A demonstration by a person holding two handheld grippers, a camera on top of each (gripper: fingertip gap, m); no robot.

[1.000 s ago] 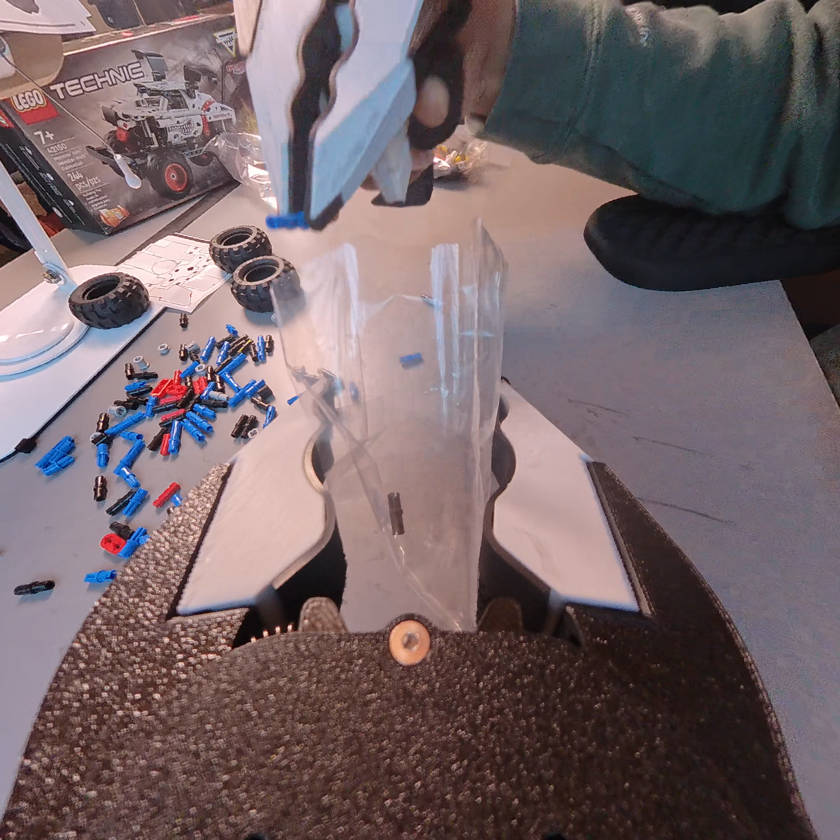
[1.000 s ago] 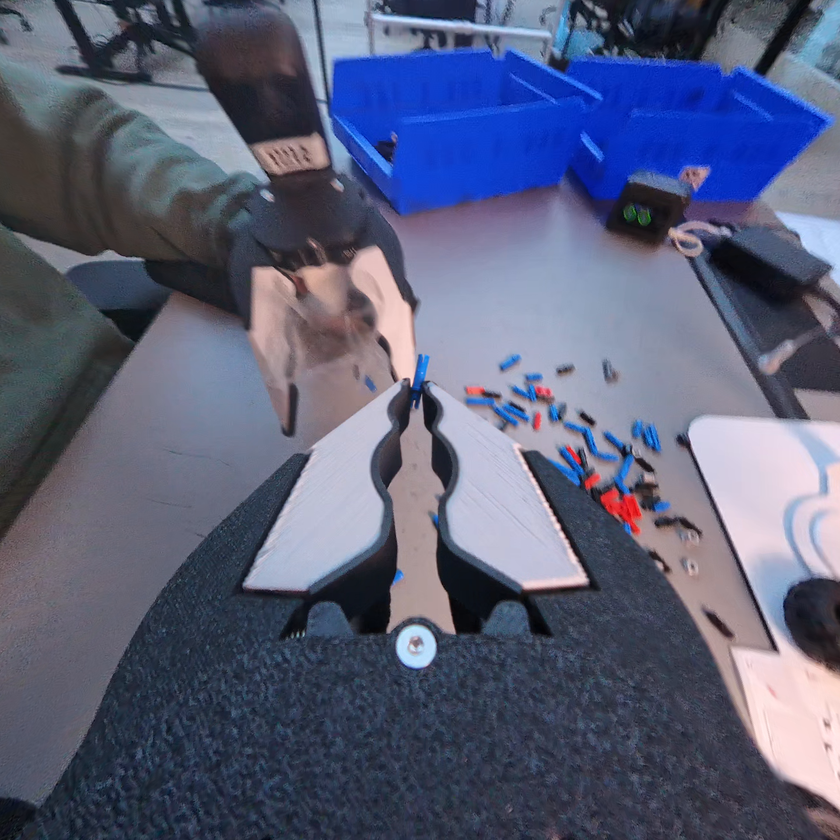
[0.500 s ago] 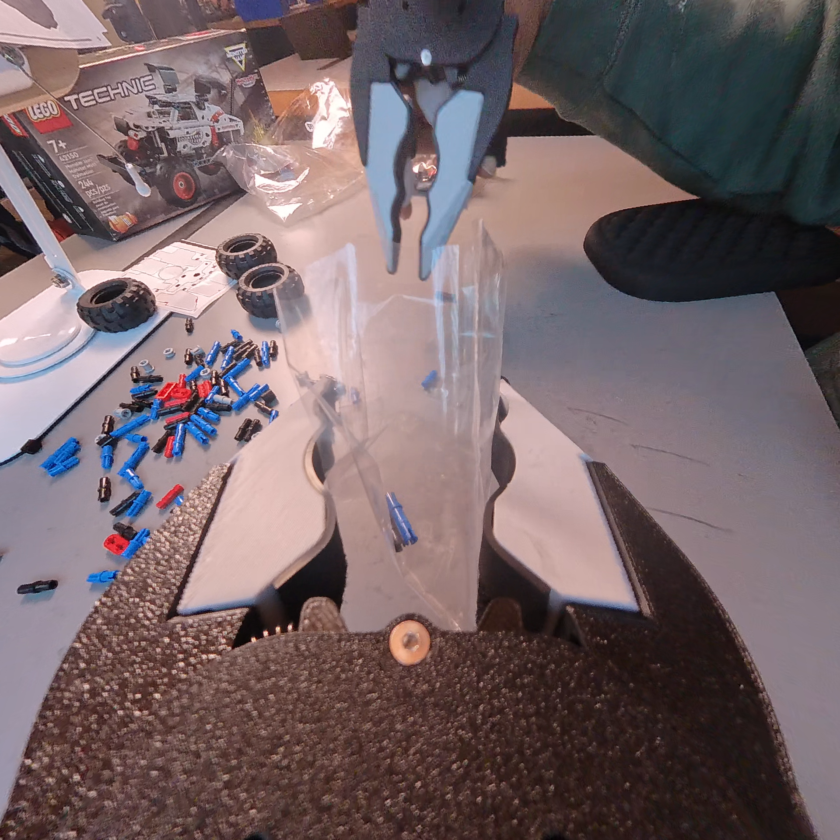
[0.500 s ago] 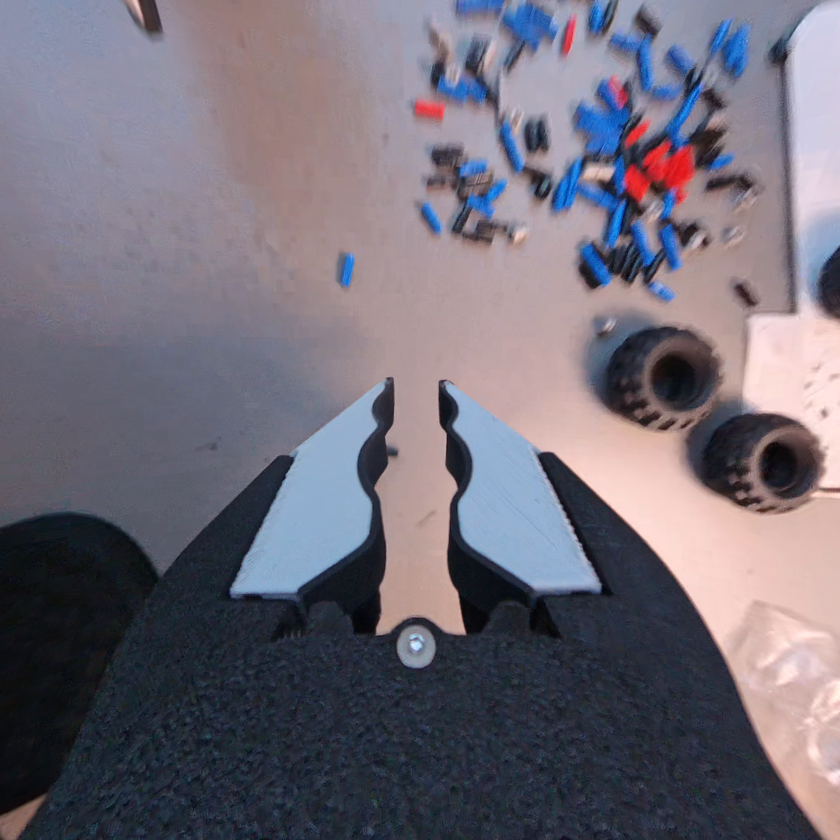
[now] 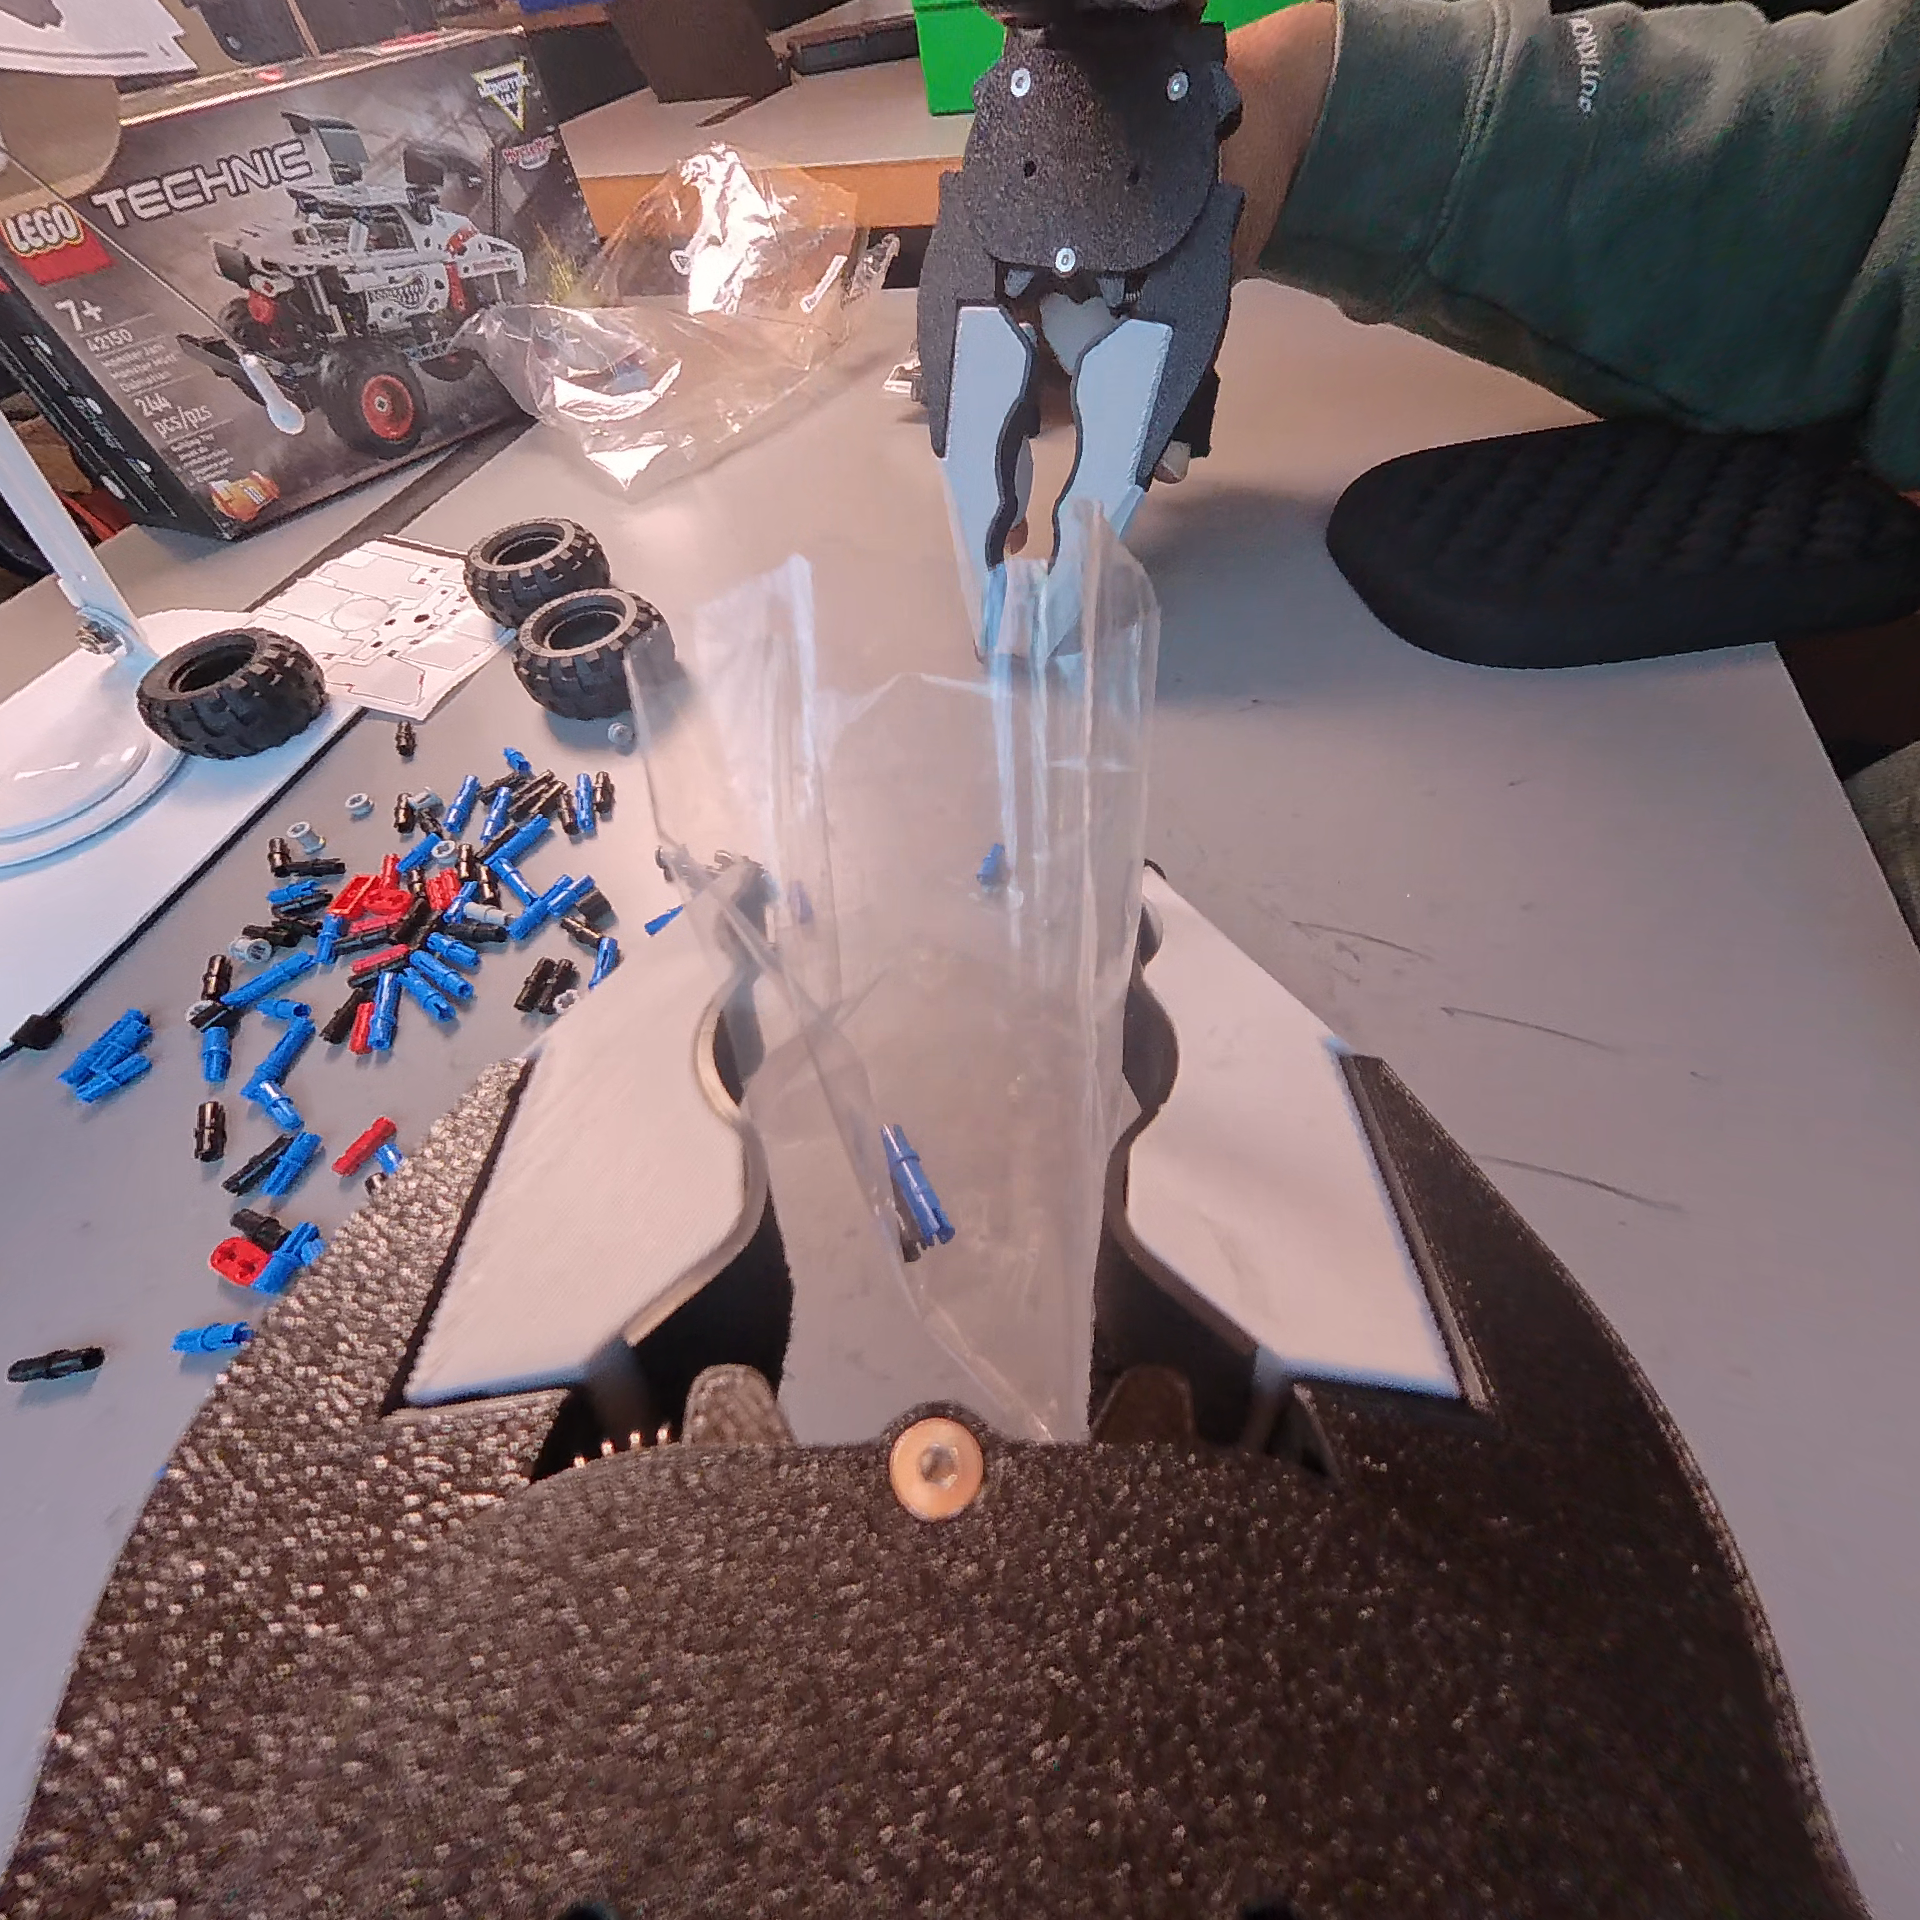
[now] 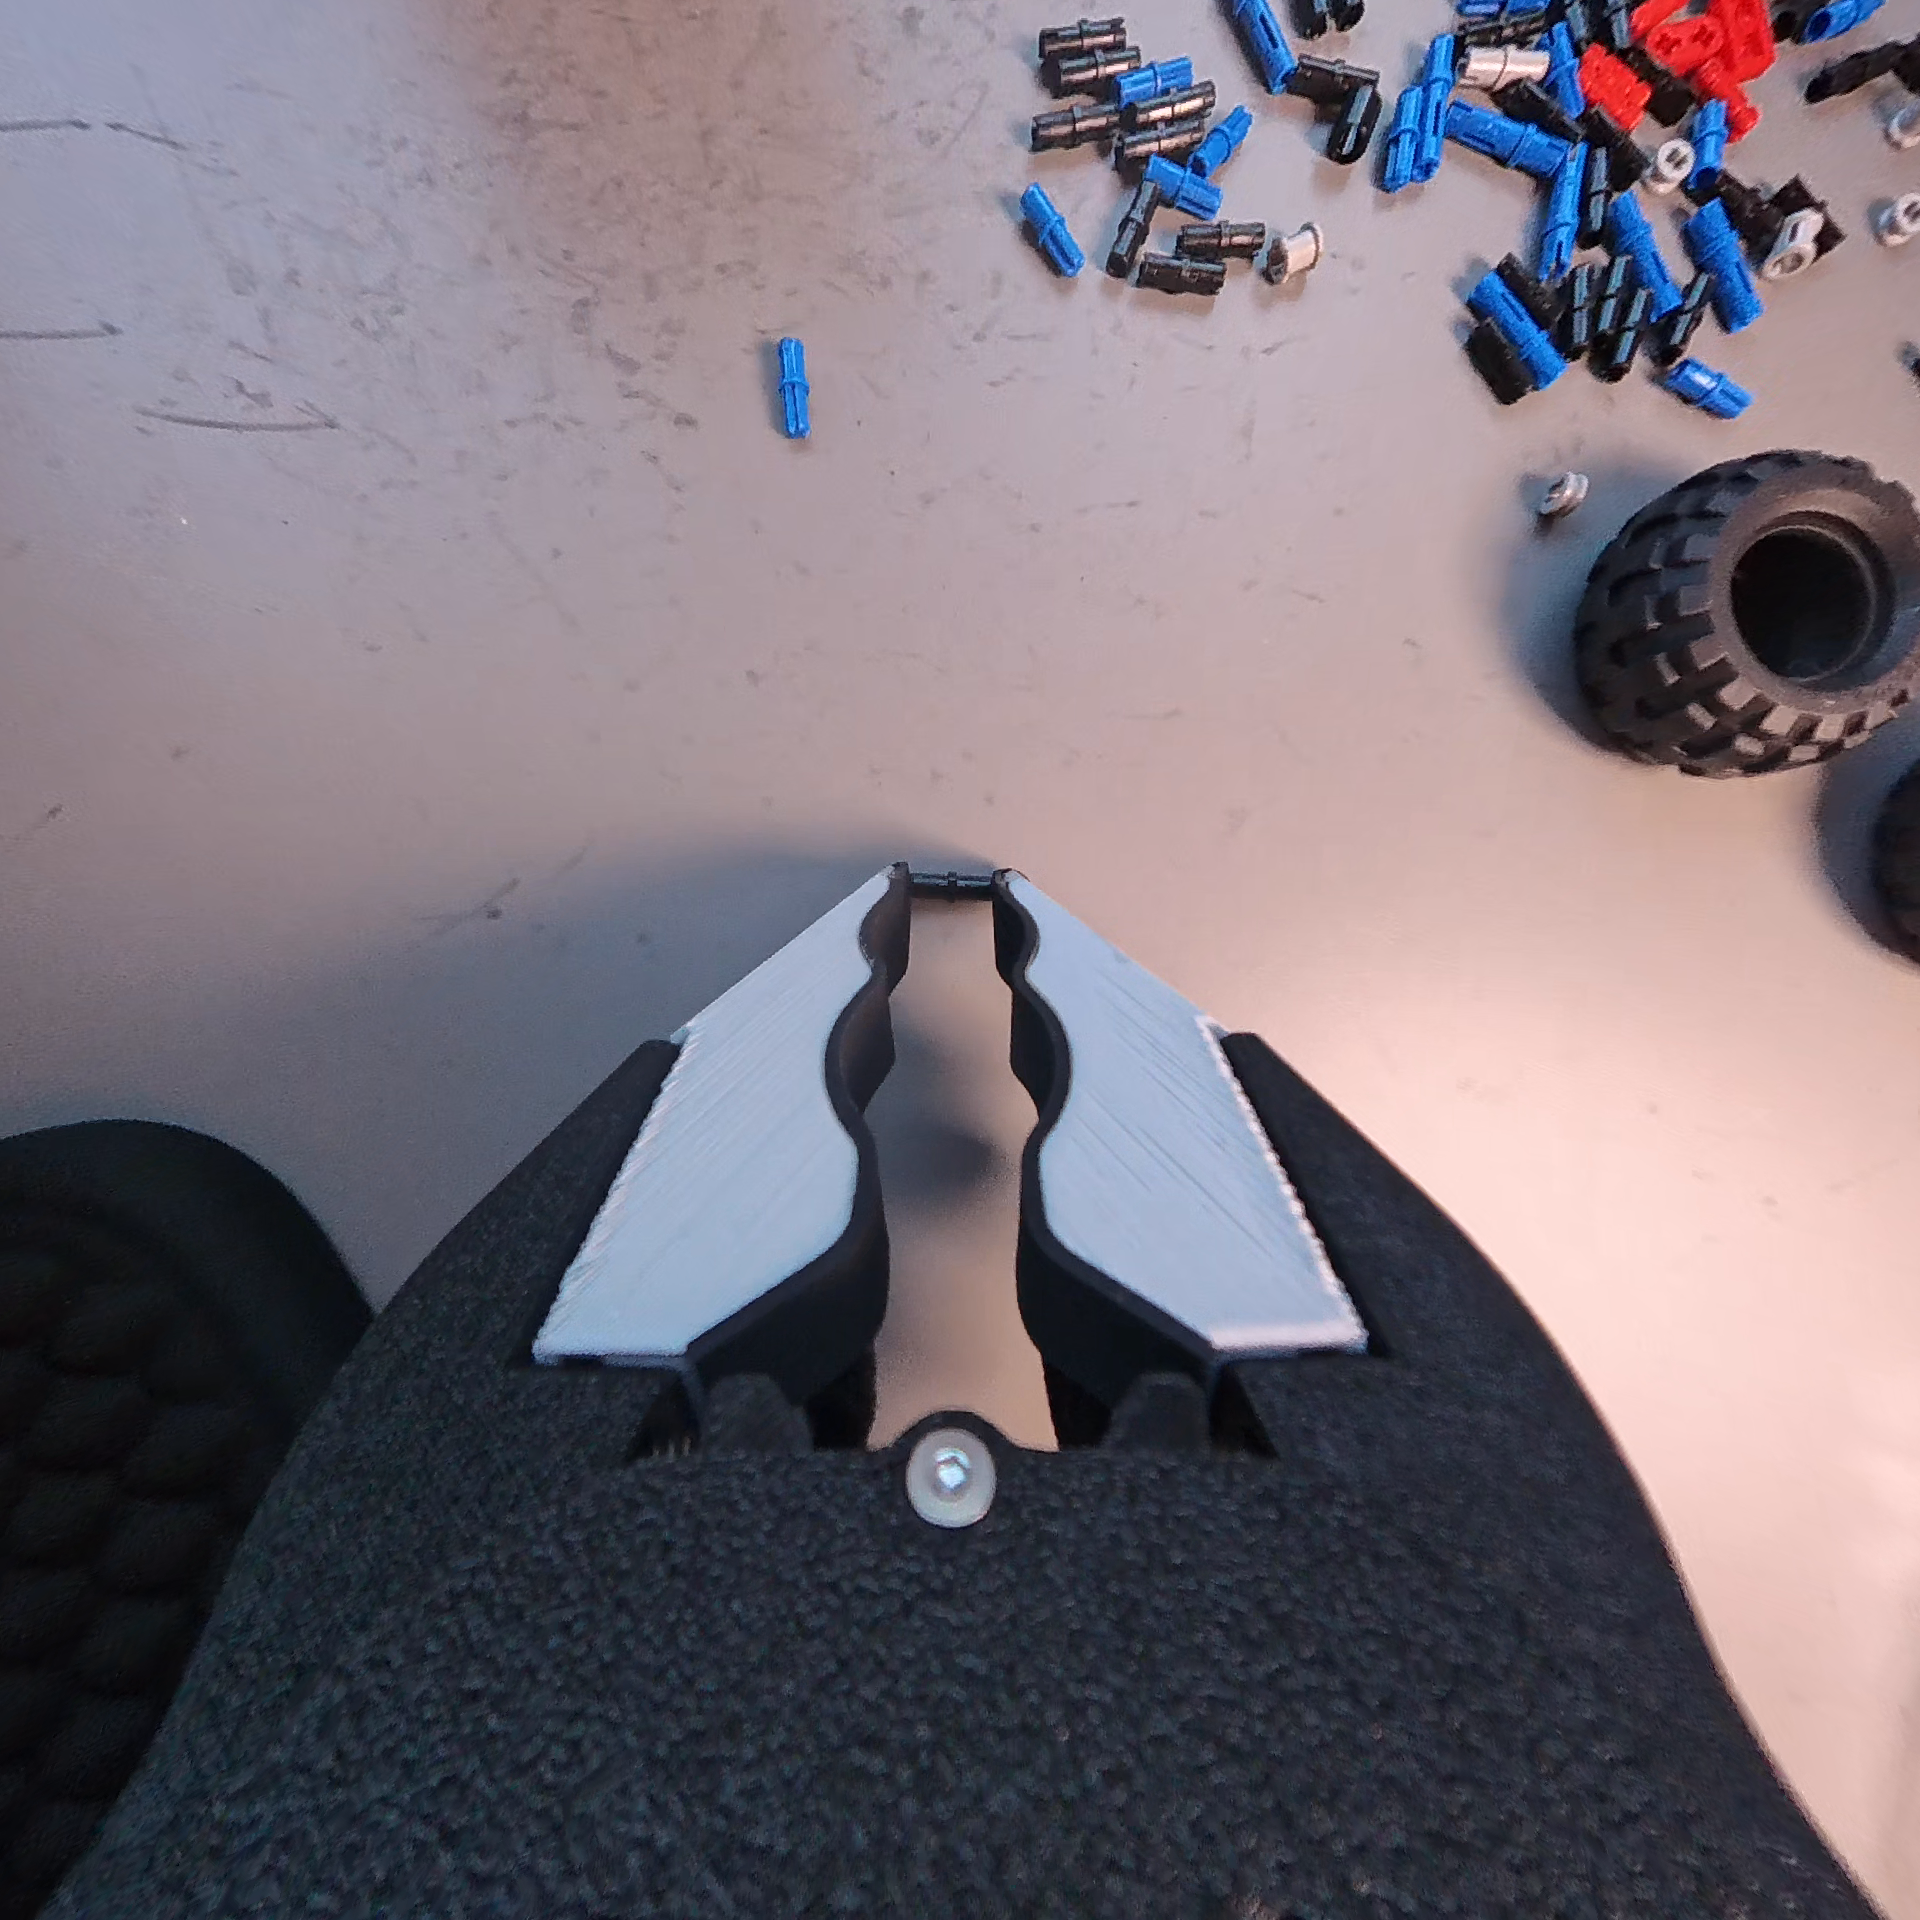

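Left gripper (image 5: 935, 1039): we saw its textured black body and pale grey fingers spread wide, with the clear, thin plastic bag (image 5: 935, 935) standing upright between them at frame centre; we could not tell whether they truly pinched the film.
Bag contents: slim blue plastic pins (image 5: 914, 1179) lay low in the bag, beside a dark one.
Right gripper (image 6: 952, 881): its fingertips were closed onto a short black ribbed plastic pin (image 6: 952, 881), held crosswise just above the table; in the left view it hung at upper centre, by the bag's top edge.
Risk: we judged that the tiny, smooth pin could twist out of that end-on grip, and that the limp bag could sag or fold shut.
Grey scuffed table (image 6: 416, 623): a lone blue pin (image 6: 793, 387) lay upper centre.
Scattered pile of blue, black and red pegs (image 6: 1558, 187): upper right.
Knobbly black rubber tyres (image 6: 1756, 613): right edge.
Printed cardboard box (image 5: 281, 281): upper left, far.
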